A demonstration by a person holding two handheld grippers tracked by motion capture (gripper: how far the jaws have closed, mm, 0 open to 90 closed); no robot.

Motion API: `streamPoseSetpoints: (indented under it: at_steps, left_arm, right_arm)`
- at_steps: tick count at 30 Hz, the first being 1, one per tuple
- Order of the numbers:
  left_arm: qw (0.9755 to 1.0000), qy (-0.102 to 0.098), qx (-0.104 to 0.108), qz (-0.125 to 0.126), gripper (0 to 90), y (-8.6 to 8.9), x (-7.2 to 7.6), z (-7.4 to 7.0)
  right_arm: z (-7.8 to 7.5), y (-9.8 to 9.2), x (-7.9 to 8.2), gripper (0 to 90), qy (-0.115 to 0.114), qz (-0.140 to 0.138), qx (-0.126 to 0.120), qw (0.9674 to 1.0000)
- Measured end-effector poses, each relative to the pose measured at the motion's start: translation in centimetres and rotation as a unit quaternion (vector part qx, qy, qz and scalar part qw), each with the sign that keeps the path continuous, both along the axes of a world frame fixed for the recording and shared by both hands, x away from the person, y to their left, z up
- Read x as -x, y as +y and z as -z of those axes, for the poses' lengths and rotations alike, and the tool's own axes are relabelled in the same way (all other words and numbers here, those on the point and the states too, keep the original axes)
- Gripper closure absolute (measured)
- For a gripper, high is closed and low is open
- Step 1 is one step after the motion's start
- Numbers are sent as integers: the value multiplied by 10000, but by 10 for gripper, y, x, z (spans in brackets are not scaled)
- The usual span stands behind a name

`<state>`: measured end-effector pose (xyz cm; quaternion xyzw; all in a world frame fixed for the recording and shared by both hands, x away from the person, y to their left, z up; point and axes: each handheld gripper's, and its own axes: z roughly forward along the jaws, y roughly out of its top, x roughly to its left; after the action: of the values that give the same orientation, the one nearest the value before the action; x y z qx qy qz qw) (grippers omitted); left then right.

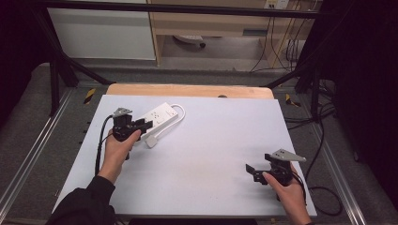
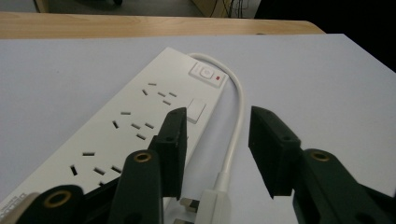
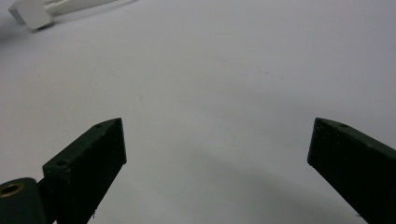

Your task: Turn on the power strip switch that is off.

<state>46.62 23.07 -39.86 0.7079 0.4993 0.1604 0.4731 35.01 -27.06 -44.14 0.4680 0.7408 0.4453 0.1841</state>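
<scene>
Left gripper, jaws apart, straddles the plug beside the power strip.

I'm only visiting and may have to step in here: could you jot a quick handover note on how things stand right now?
Left gripper: open, its jaws on either side of the white plastic plug and its white cable, not closed on them.
Right gripper: open, holding nothing, above bare white table sheet.
White plastic power strip: lies flat at the sheet's far left, cable looped round its end, plug beside it.
Done: nothing gripped yet.
Left: probably close on the plug.
</scene>
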Motion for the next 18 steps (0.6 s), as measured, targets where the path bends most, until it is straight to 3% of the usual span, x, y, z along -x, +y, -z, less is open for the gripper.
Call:
streamPoseSetpoints:
  at_steps: [7, 18]
  left_arm:
    - [9999, 91, 88, -7, 696, -1, -5, 4]
    - [9998, 0, 219, -3, 841, -1, -13, 5]
  right_arm:
    - [0, 1, 1, 49, 14, -27, 21, 10000]
    - [0, 1, 1, 48, 15, -19, -14, 10000]
